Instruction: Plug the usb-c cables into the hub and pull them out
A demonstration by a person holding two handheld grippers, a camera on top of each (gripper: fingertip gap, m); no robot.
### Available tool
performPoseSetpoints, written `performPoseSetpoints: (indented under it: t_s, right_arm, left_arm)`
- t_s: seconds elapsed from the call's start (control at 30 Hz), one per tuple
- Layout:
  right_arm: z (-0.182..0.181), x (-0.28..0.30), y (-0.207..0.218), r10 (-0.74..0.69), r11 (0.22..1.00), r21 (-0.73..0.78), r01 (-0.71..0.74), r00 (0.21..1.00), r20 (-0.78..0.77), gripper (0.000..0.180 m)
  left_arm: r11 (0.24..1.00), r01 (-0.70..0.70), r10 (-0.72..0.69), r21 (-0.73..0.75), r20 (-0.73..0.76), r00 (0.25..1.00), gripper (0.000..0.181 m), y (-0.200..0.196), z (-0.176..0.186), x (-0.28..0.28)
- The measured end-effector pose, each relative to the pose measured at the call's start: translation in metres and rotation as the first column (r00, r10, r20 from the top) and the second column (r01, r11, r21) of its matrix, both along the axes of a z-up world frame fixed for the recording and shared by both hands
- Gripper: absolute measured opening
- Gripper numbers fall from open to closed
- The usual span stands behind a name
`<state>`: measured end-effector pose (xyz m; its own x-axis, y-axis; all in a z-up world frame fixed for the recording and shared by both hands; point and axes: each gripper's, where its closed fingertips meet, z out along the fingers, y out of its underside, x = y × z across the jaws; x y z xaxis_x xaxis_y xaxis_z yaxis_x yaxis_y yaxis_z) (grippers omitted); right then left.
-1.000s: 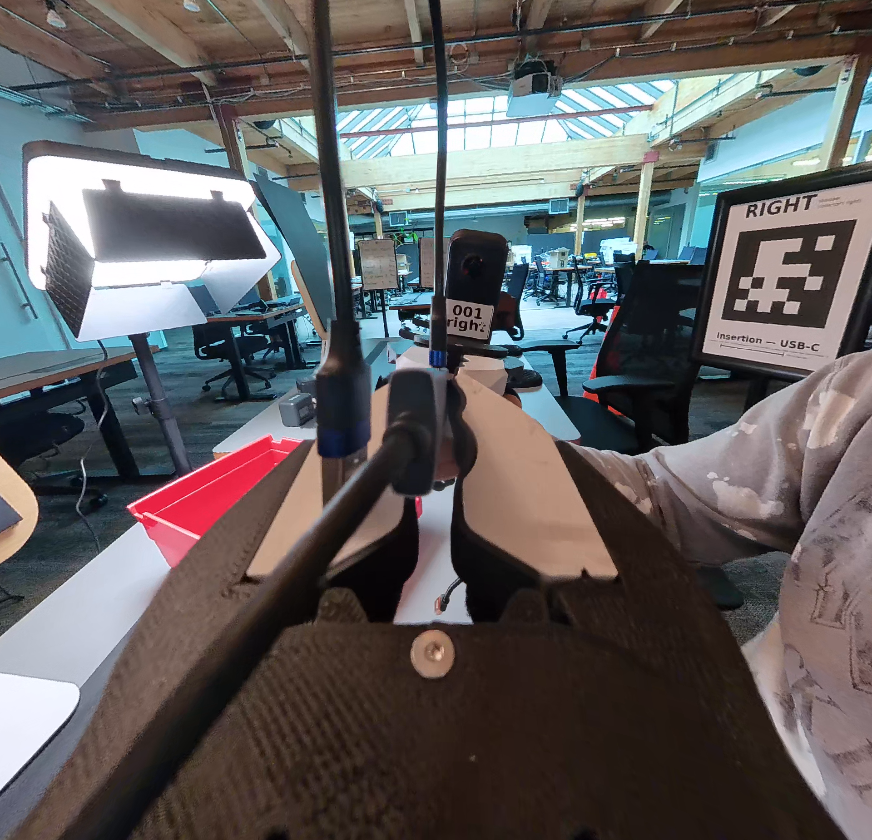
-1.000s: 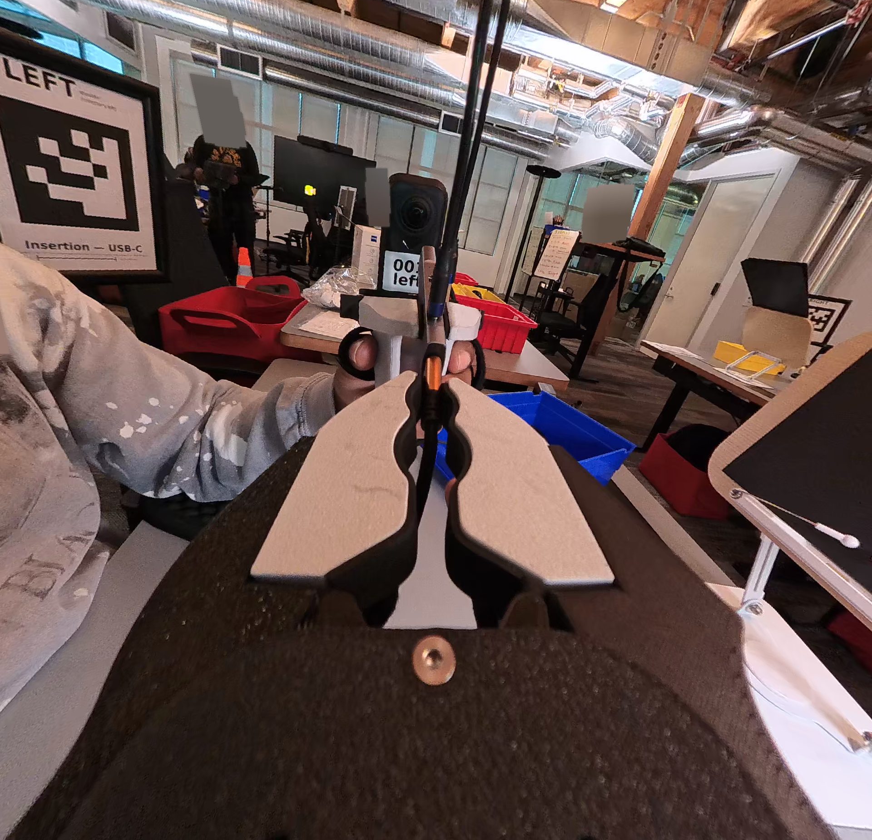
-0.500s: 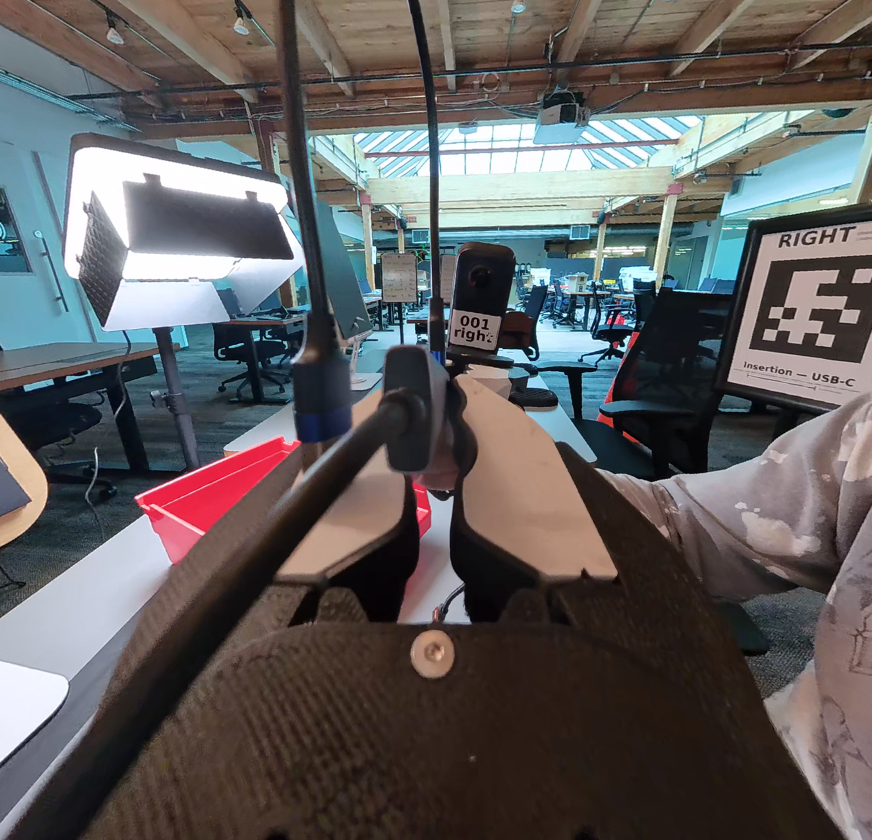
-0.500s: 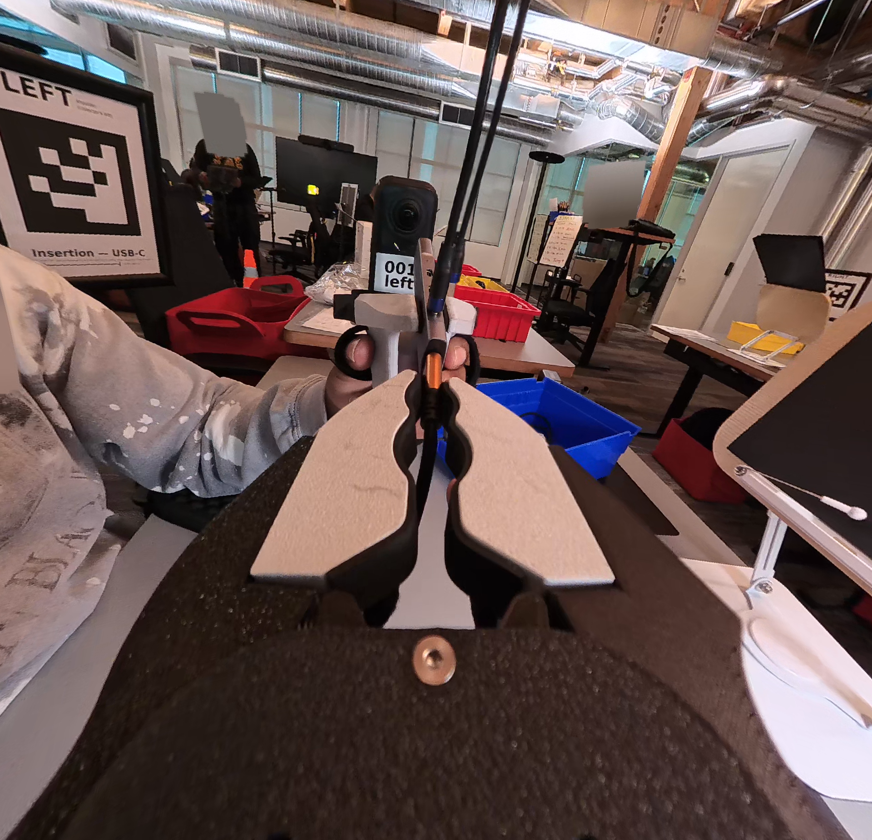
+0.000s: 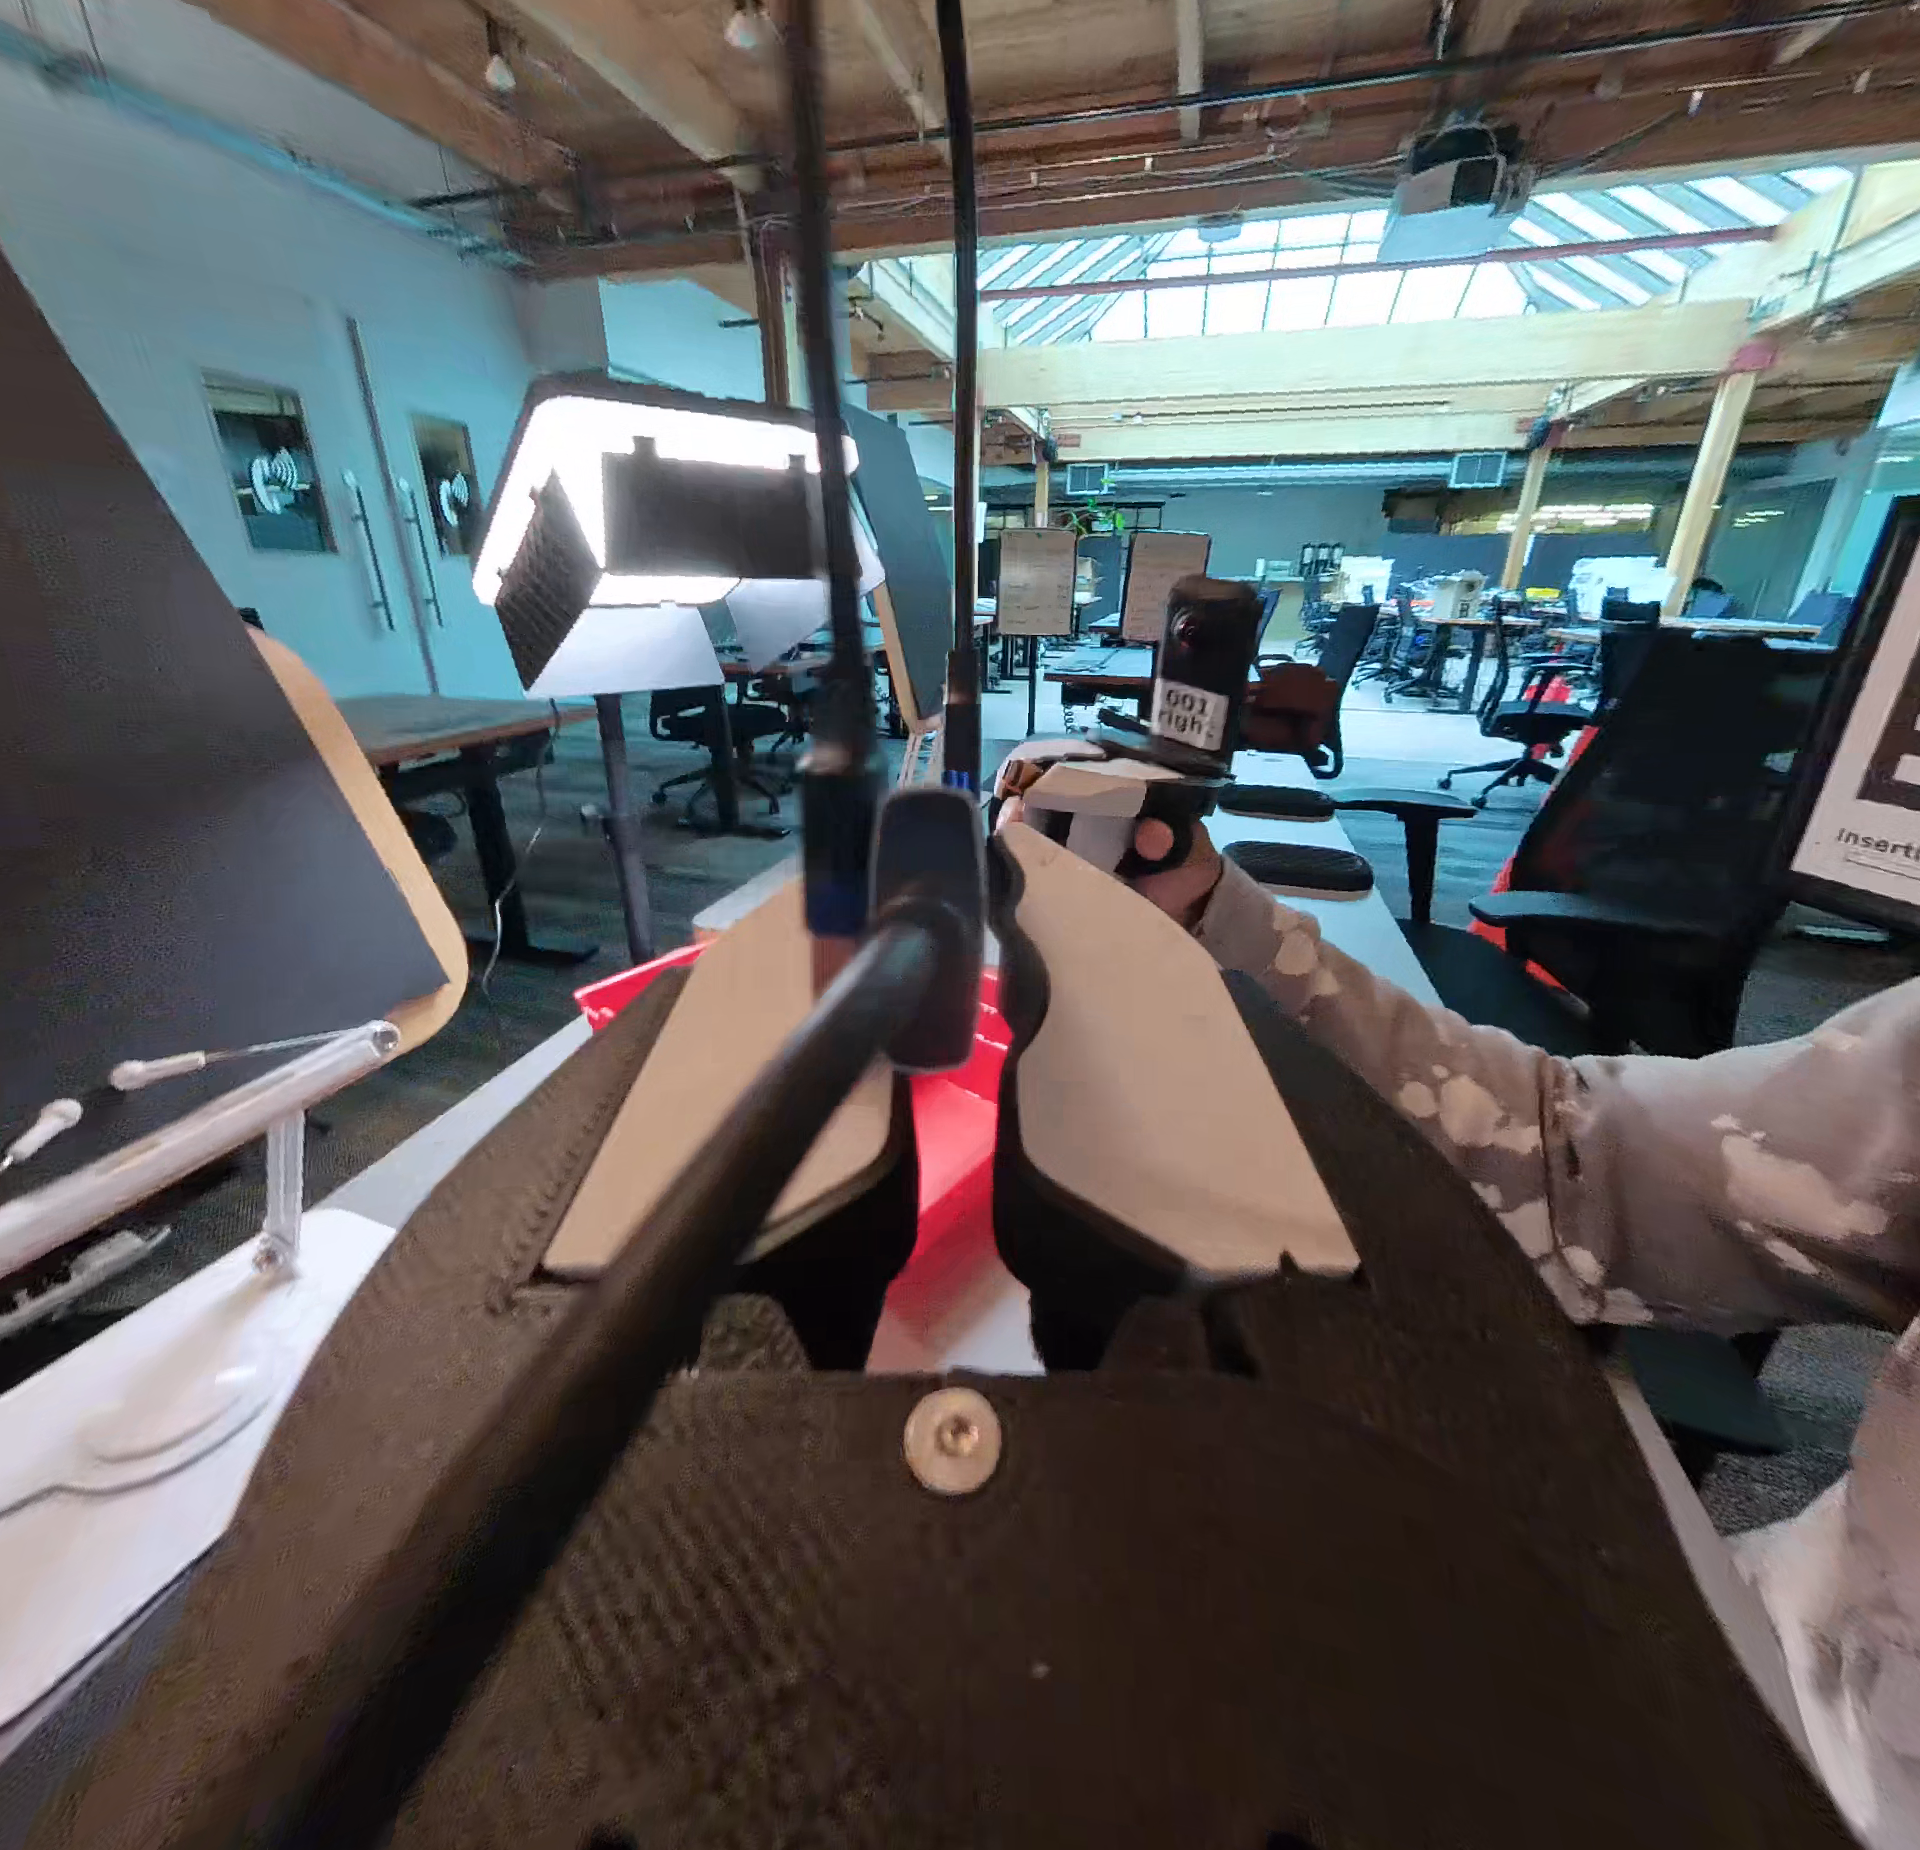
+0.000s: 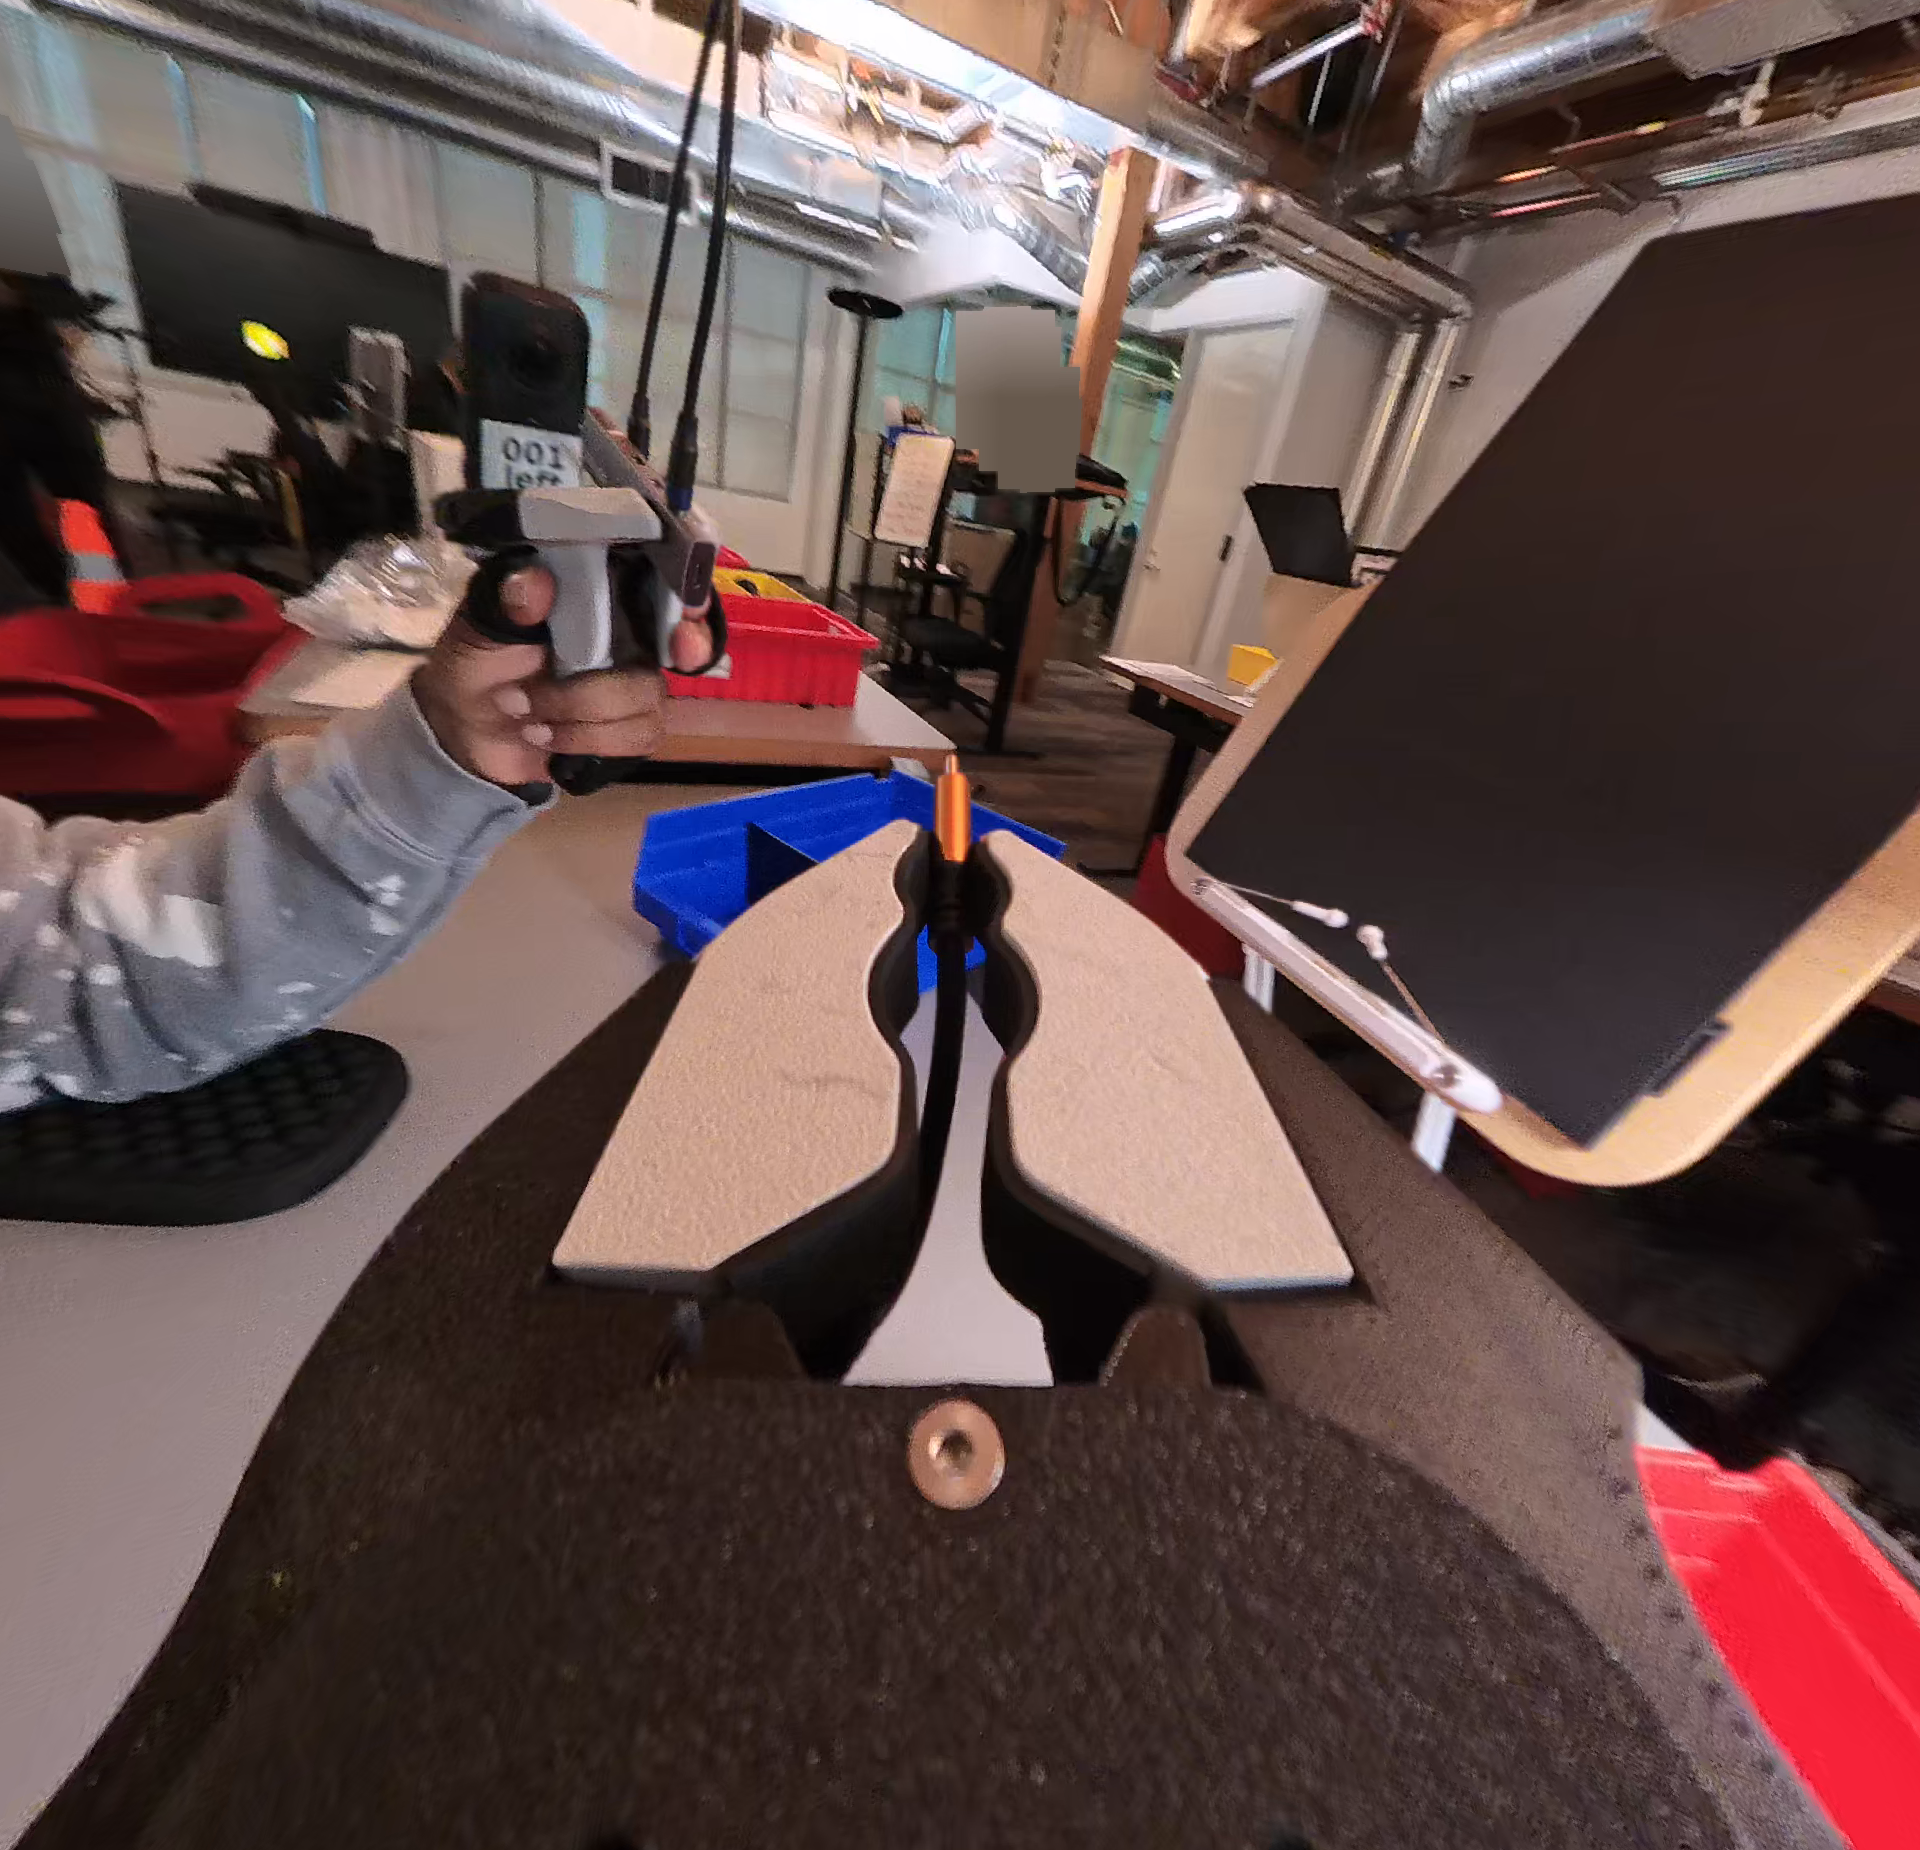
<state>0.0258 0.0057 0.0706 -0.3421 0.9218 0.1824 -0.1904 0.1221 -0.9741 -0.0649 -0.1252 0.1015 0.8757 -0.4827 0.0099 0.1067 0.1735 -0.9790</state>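
Observation:
My left gripper (image 5: pixel 977 865) is shut on the dark grey hub (image 5: pixel 928 917), whose own thick black cable runs back over the left finger. Two black cables with blue collars (image 5: pixel 831 865) stand up from the hub, plugged in. My right gripper (image 6: pixel 951 850) is shut on a black cable with an orange USB-C plug (image 6: pixel 951 813). The plug tip sticks out past the fingertips, free in the air. In the right wrist view the left gripper (image 6: pixel 665 564) holds the hub (image 6: pixel 694 566) up at the left, well apart from the orange plug. The right gripper (image 5: pixel 1039 792) shows beyond the hub.
A blue bin (image 6: pixel 790 855) sits on the white table (image 6: pixel 499 969) beyond my right fingers. A red bin (image 5: pixel 945 1156) lies behind my left fingers. A tilted black board on a stand (image 6: pixel 1610 657) is close at the right. A lit lamp panel (image 5: pixel 665 543) stands behind. The left gripper's tips are roughly 15 cm from the right gripper's.
The orange plug has come out of the hub. My right gripper has drawn away with it, and the two grippers are now apart. The two blue-collared cables stay in the hub.

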Motion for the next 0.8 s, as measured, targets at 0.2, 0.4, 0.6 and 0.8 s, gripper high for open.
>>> performPoseSetpoints:
  t_s: [0.2,0.4,0.6,0.8]
  right_arm:
    - [0.035,-0.023,0.035,-0.139,0.986,0.104,0.134,0.989,0.045,0.007]
    - [0.039,-0.041,0.099,-0.348,0.931,0.151,0.333,0.934,0.082,0.007]
    - [-0.095,-0.036,0.145,-0.515,0.855,0.296,0.425,0.761,0.394,0.007]
    - [-0.213,-0.018,0.148,-0.572,0.815,0.52,0.255,0.502,0.649,0.008]
  left_arm:
    - [0.992,-0.103,0.099,-0.071,-0.06,0.993,0.01,0.006,-0.012,-0.014]
    - [0.987,-0.103,0.1,-0.12,-0.03,0.995,0.01,0.011,-0.02,-0.019]
    - [0.986,-0.092,0.089,-0.137,-0.023,0.996,0.01,0.014,-0.024,-0.021]
    - [0.985,-0.078,0.072,-0.153,-0.047,0.996,0.01,0.019,-0.03,-0.014]
